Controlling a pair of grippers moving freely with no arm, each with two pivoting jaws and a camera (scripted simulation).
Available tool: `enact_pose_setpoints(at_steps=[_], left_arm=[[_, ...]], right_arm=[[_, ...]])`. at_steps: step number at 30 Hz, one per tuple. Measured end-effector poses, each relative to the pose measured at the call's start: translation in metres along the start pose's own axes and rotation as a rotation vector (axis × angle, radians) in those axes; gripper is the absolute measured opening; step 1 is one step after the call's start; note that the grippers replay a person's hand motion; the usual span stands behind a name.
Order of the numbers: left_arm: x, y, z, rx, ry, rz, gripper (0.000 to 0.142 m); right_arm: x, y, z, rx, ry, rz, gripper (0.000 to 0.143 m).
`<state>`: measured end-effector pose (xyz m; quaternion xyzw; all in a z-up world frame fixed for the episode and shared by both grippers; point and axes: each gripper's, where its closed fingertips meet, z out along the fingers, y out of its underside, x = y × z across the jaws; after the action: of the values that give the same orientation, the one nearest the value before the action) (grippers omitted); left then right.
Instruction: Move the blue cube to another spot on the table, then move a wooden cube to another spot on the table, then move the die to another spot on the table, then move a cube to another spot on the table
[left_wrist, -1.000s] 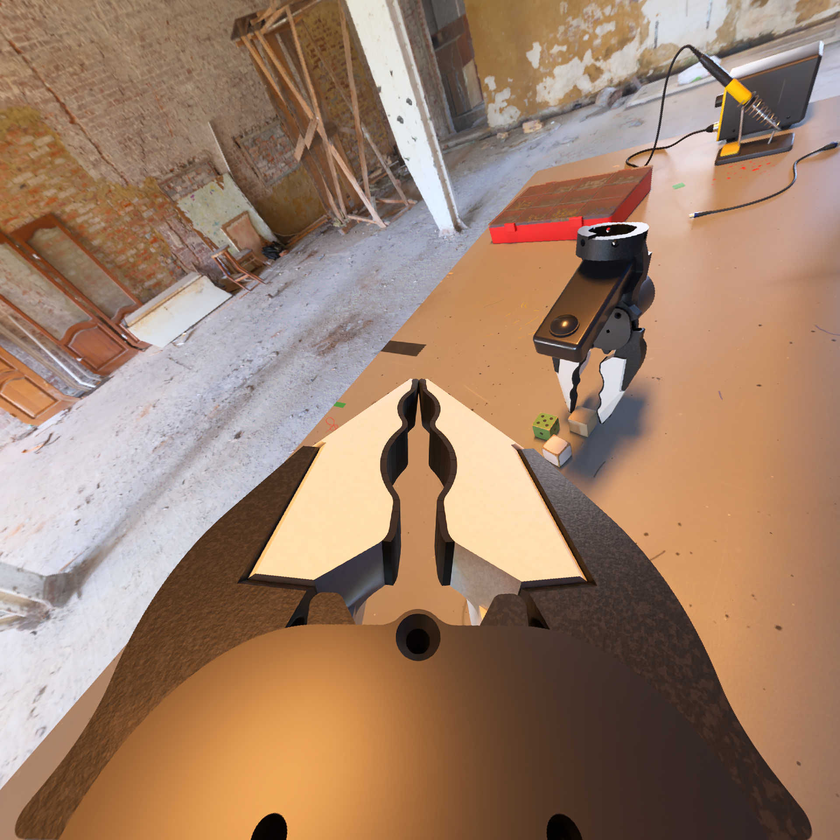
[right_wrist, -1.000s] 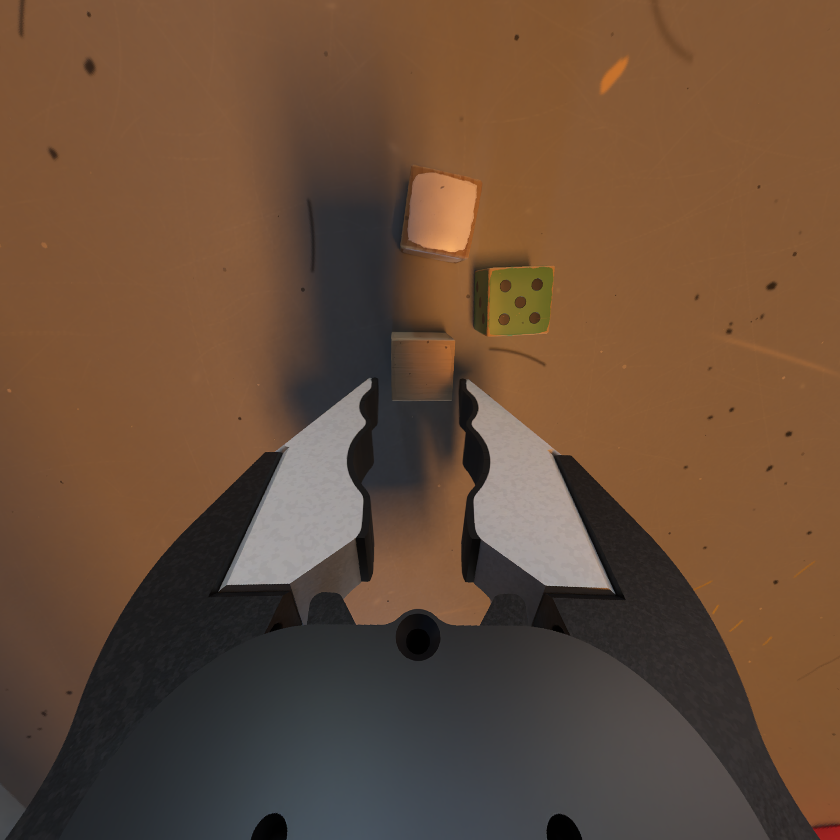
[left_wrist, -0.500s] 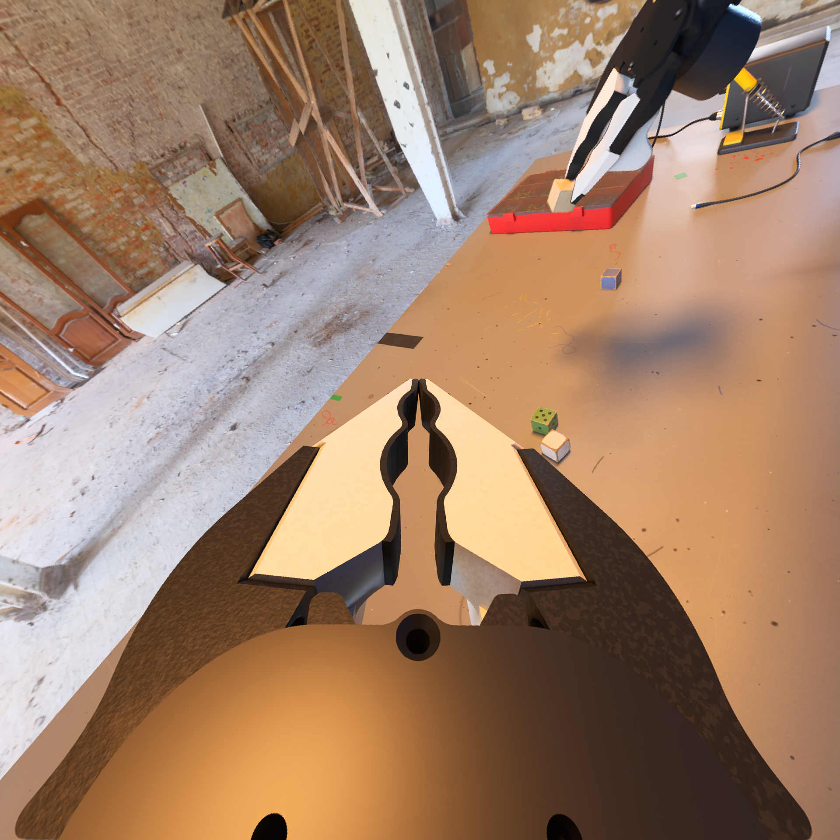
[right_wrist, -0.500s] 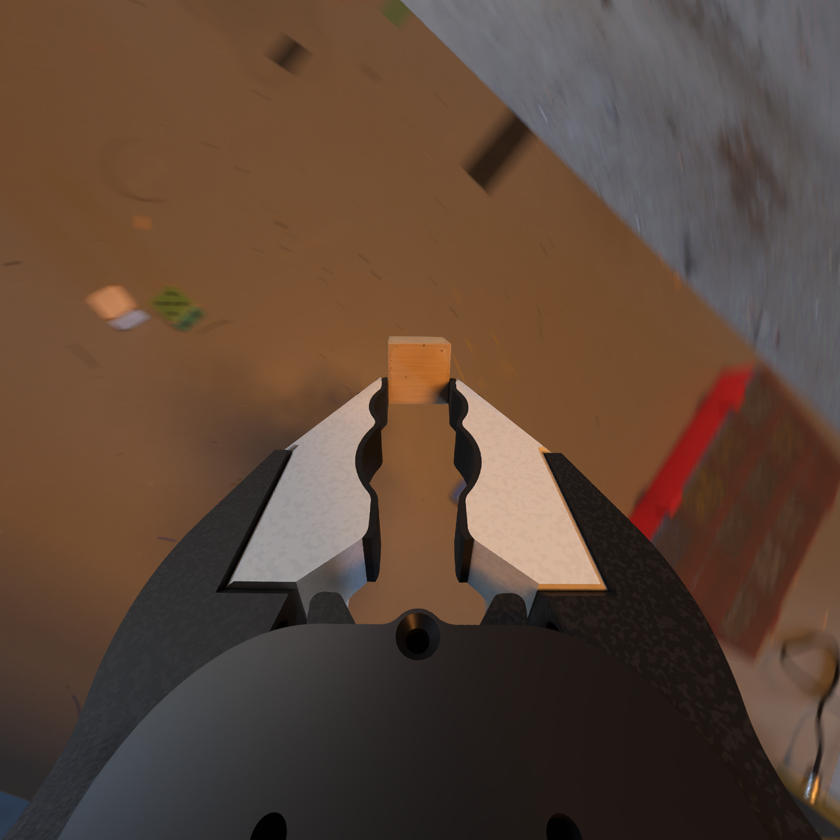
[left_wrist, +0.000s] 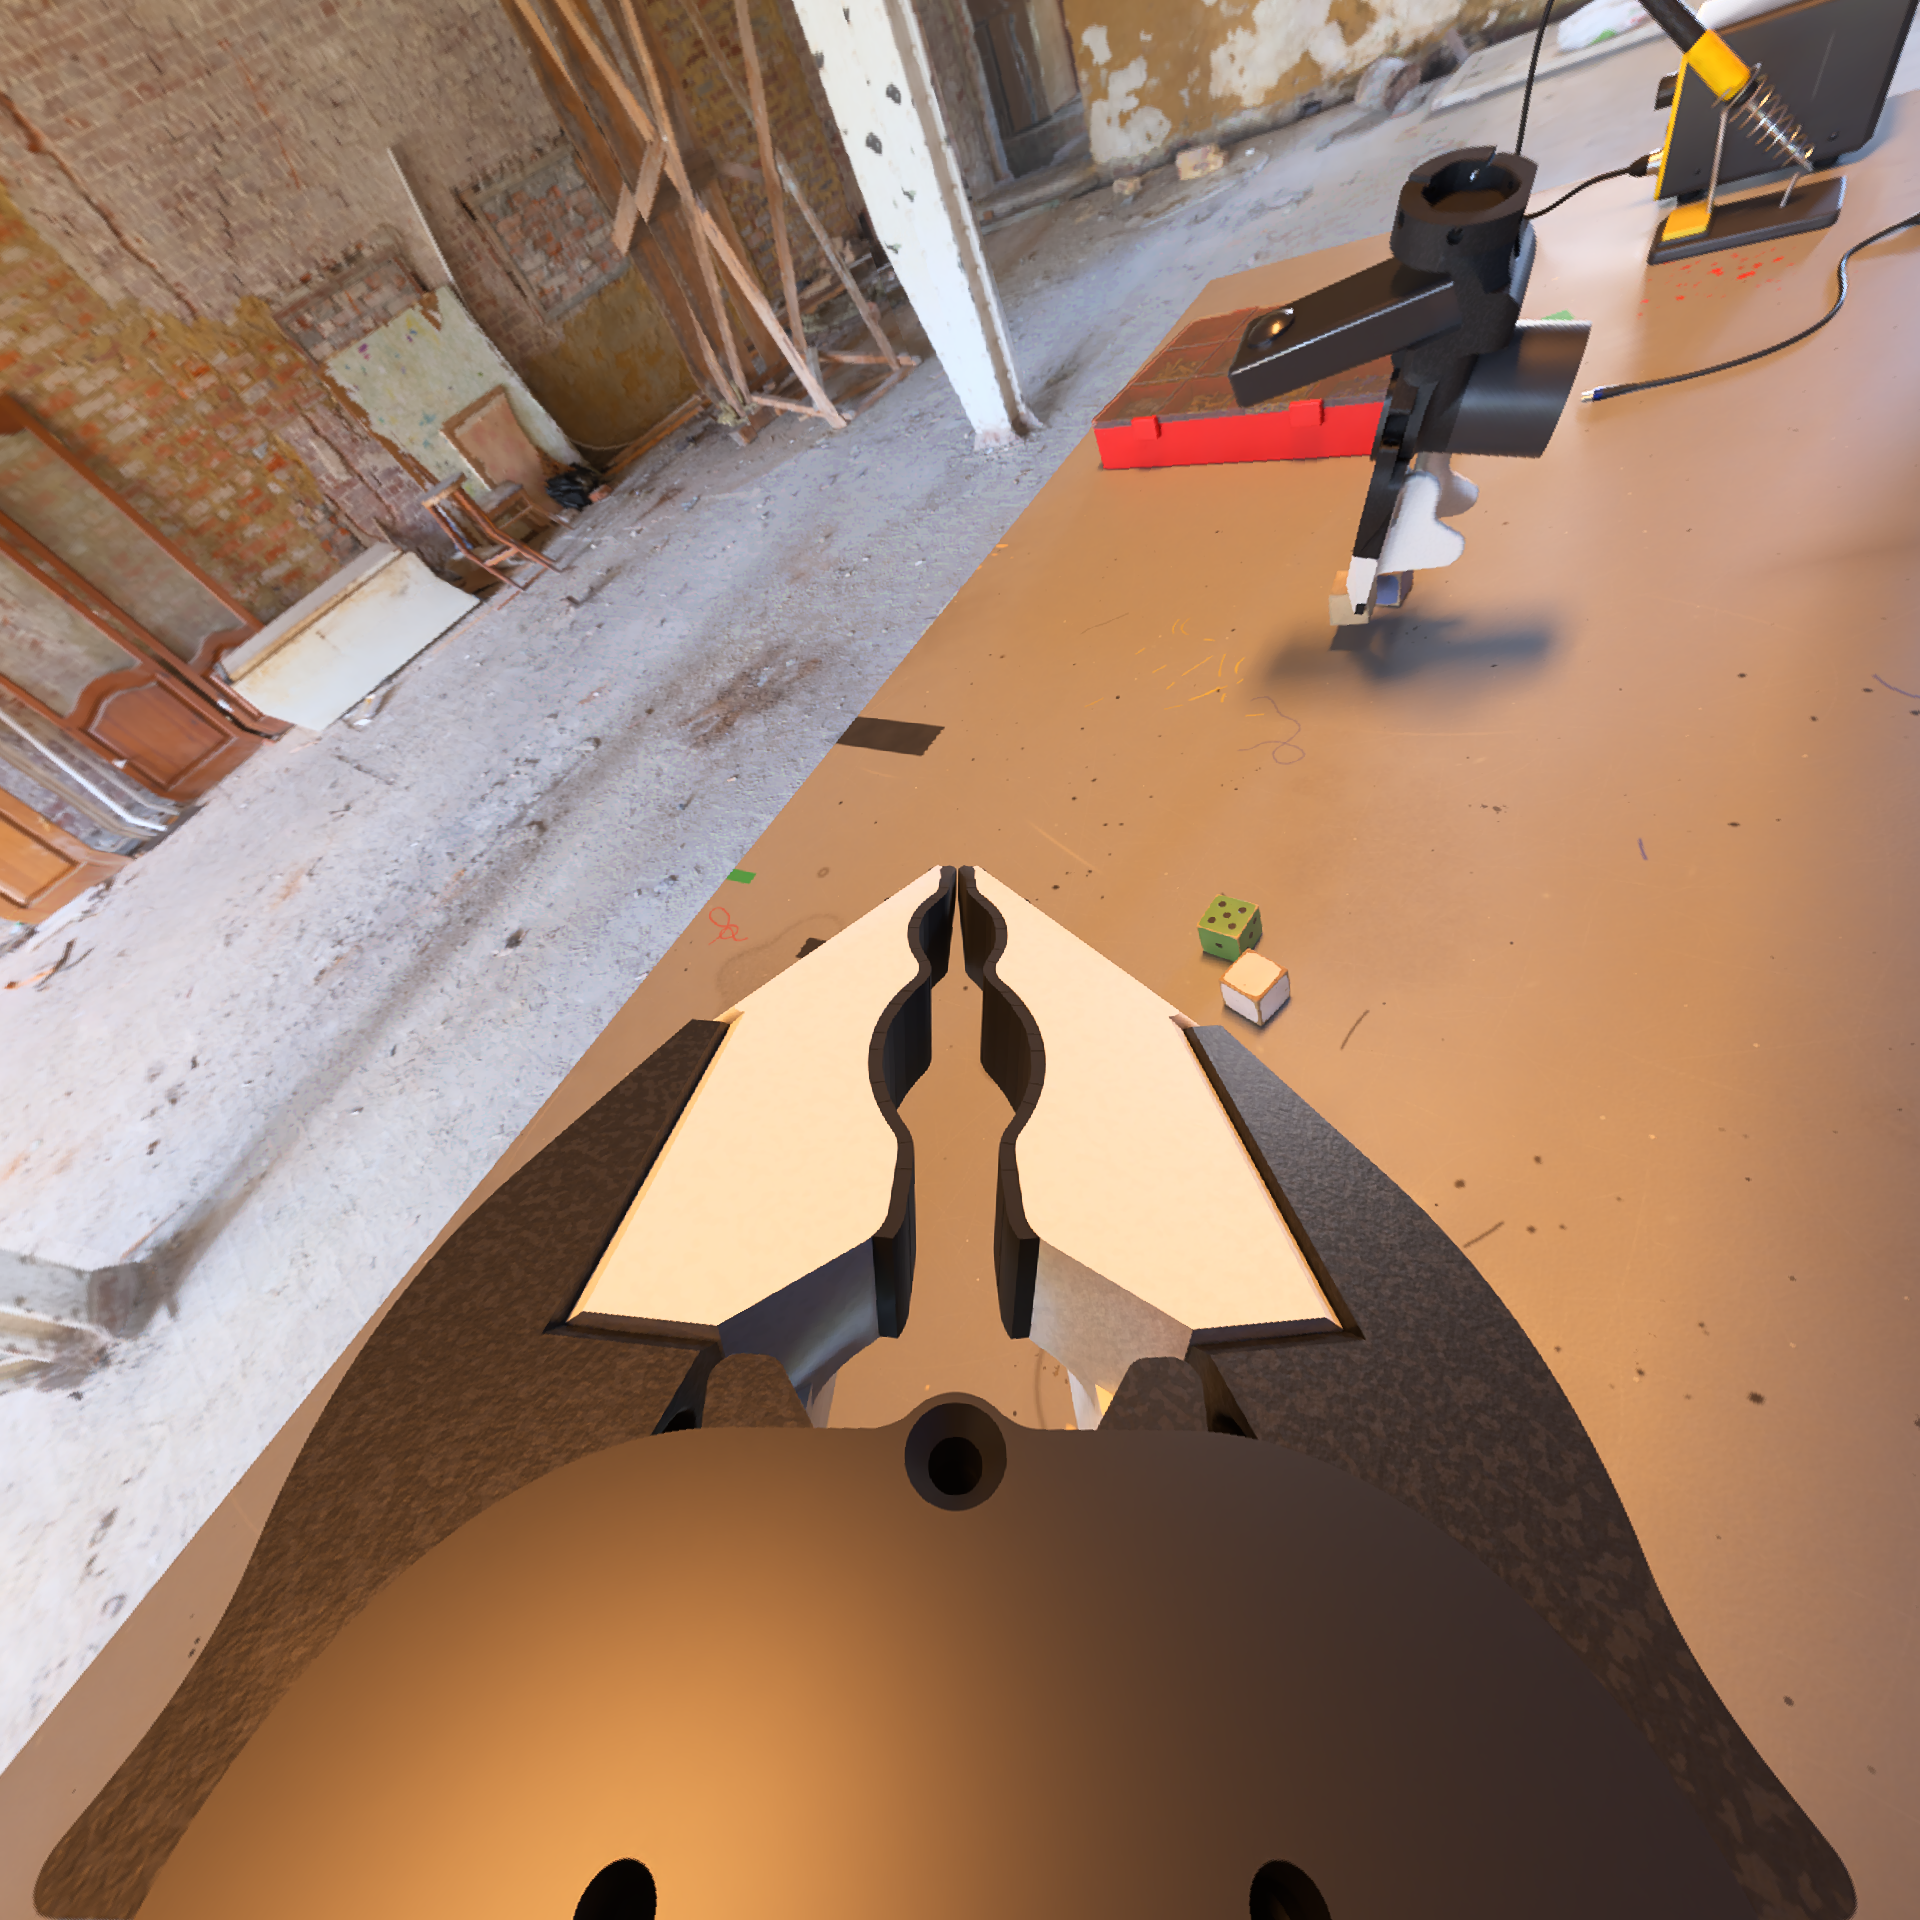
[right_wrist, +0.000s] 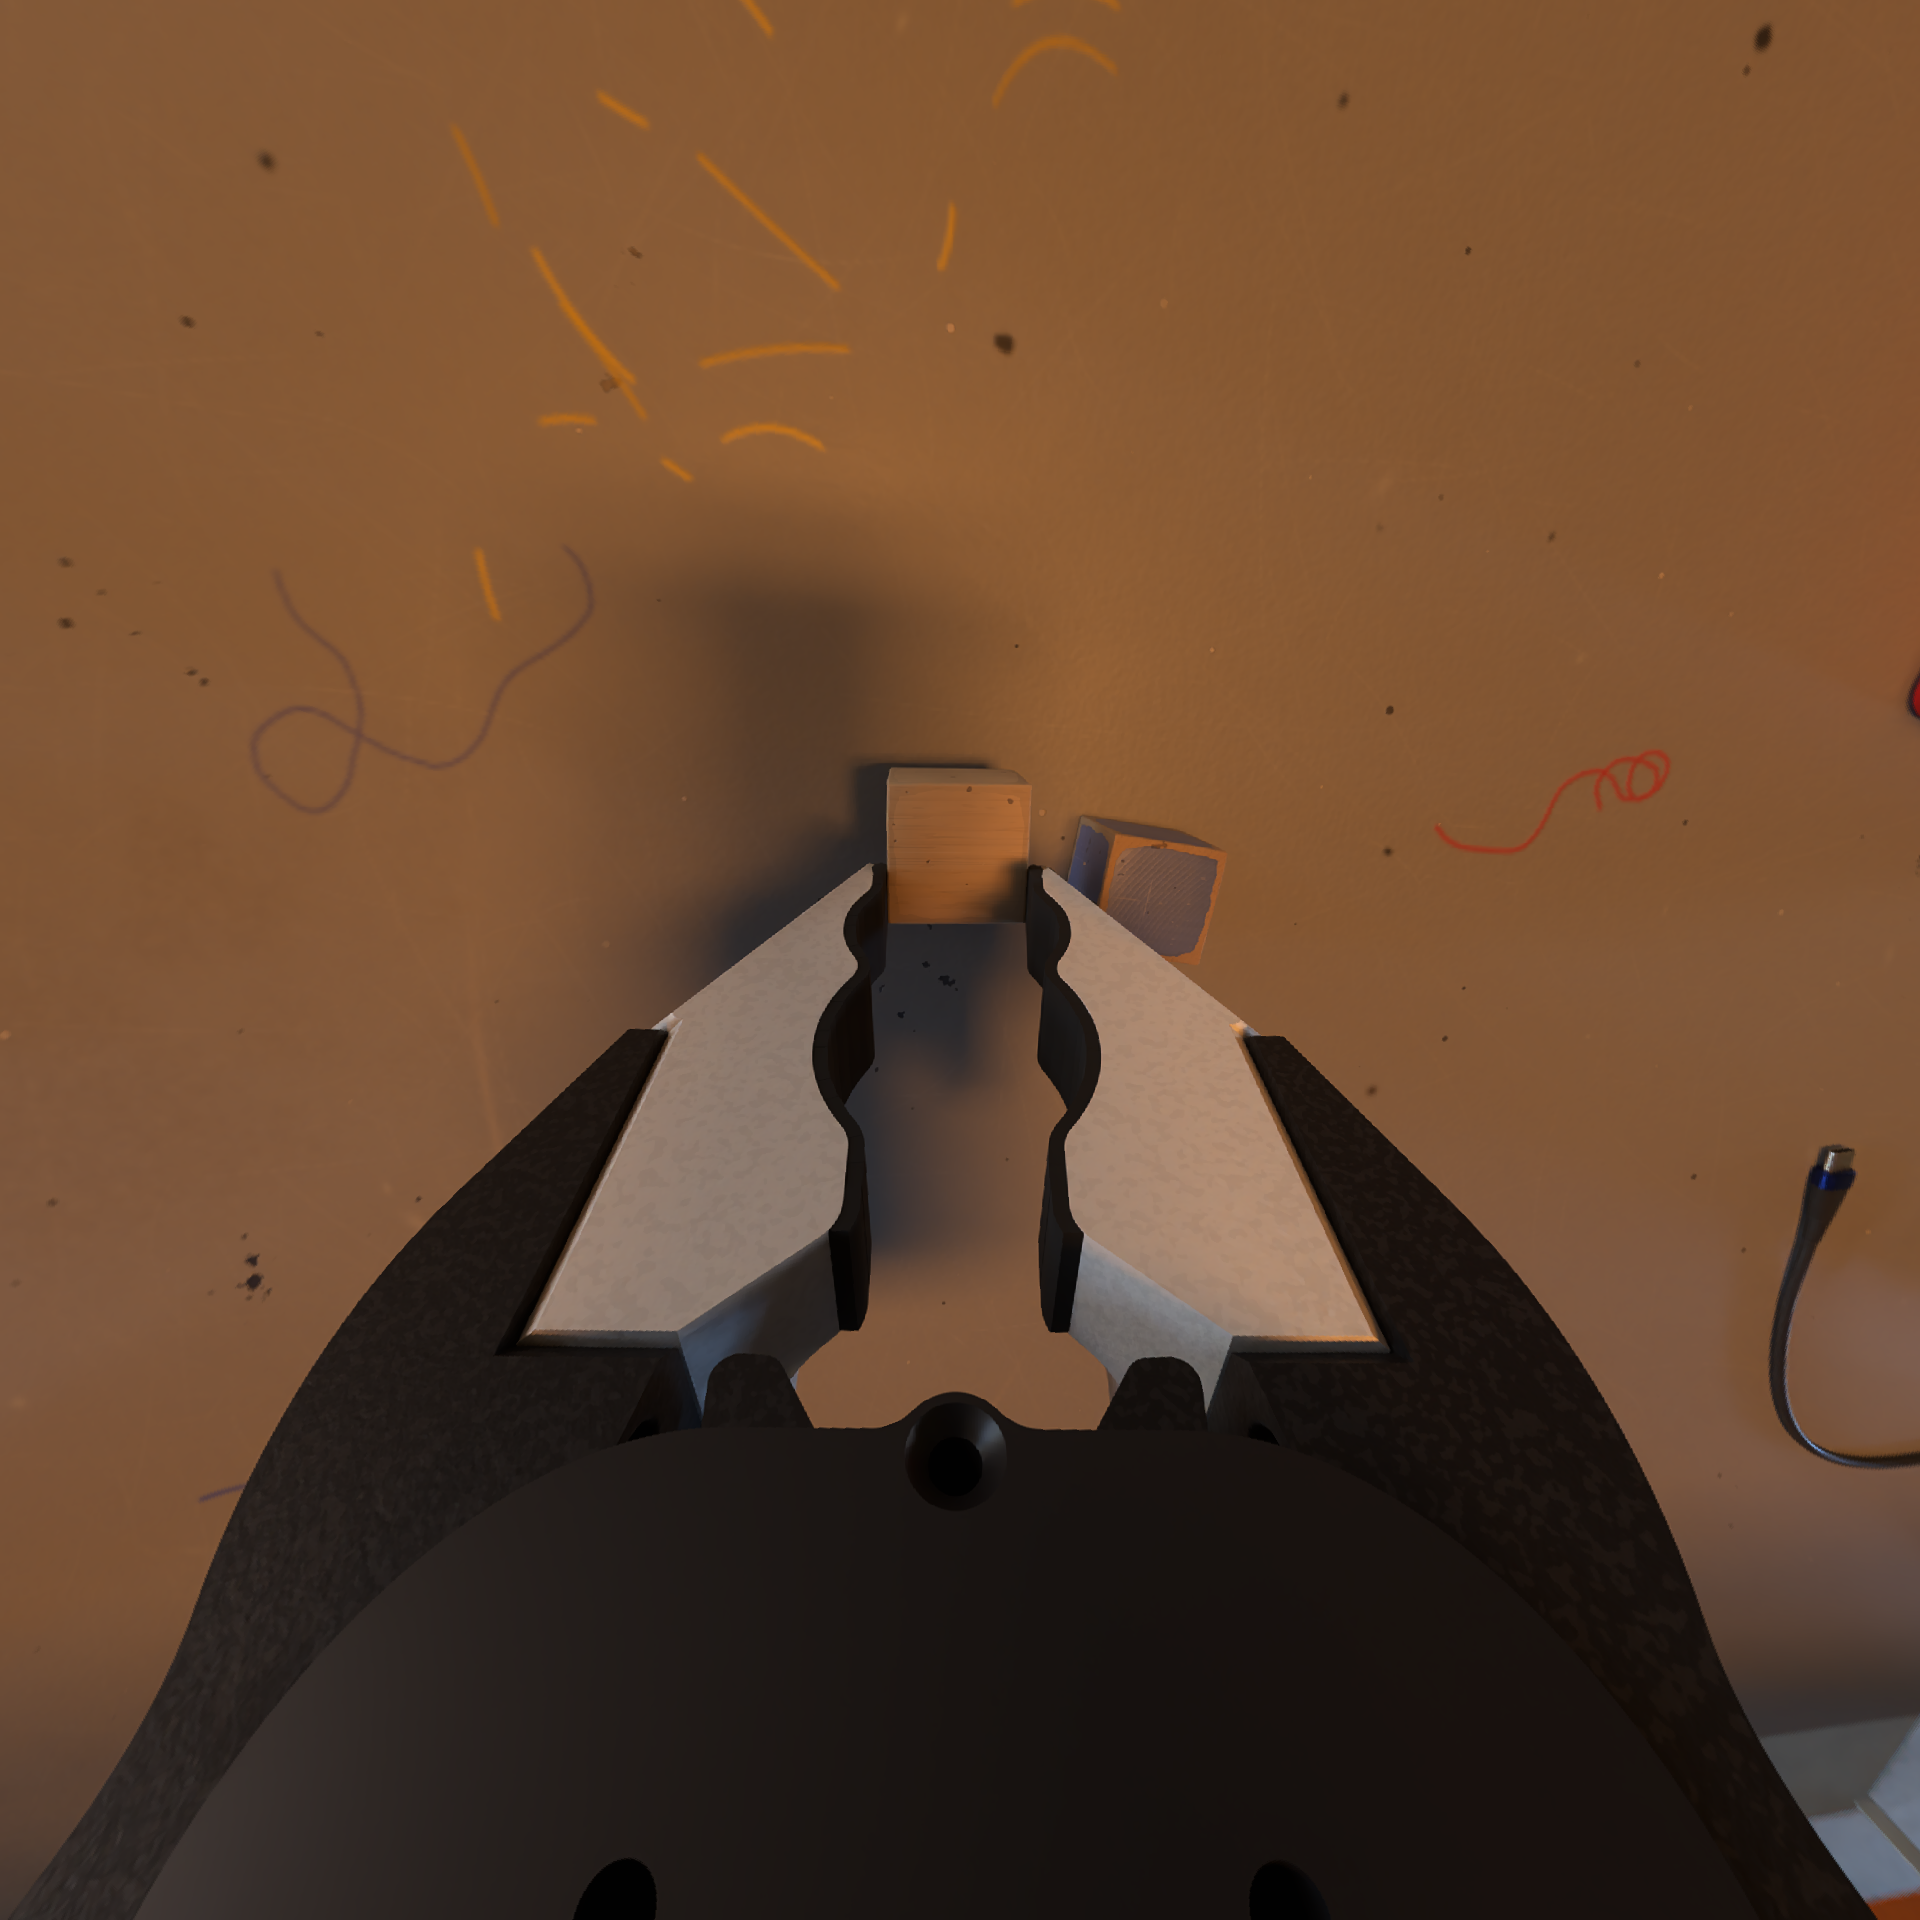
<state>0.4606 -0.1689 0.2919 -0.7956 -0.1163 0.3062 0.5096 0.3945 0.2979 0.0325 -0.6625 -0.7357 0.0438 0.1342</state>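
Two fingers of the right claw (right_wrist: 956, 894) are clamped on the wooden cube (right_wrist: 958, 844), gripping it by its opposite side faces at the very tips. The claw points straight down at the bench (right_wrist: 1351, 416), and the cube looks to be at or just above the surface, with its shadow close underneath. The step in hand appears to be setting this cube down at its new spot. To do it well, lower until the bottom face sits flat, part the fingers only a little, and lift straight up so neither tip drags the cube sideways.

Just beside the right fingertip sits the blue cube (right_wrist: 1153, 888), turned at an angle; it is the one real obstacle, since a wide opening could nudge it. Farther right lies a cable end (right_wrist: 1829, 1184).

Seen from the left wrist, the left claw (left_wrist: 954, 883) is together and empty, low over the bench edge. Ahead of it the green die (left_wrist: 1229, 927) and a pale cube (left_wrist: 1255, 987) lie just beside each other, untouched. A red tray (left_wrist: 1226, 431) and a soldering stand (left_wrist: 1745, 135) sit well beyond.
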Motion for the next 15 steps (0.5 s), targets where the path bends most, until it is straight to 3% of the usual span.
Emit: enact_pose_setpoints(at_steps=[11,15], left_arm=[[0.0,0.001,0.0,-0.001,0.007,0.002,0.001],[0.0,-0.002,-0.003,0.012,0.007,0.005,0.002]], right_arm=[[-0.004,0.007,0.013,-0.009,-0.024,0.065,0.027],[-0.001,-0.007,-0.029,0.1,0.004,0.035,0.041]])
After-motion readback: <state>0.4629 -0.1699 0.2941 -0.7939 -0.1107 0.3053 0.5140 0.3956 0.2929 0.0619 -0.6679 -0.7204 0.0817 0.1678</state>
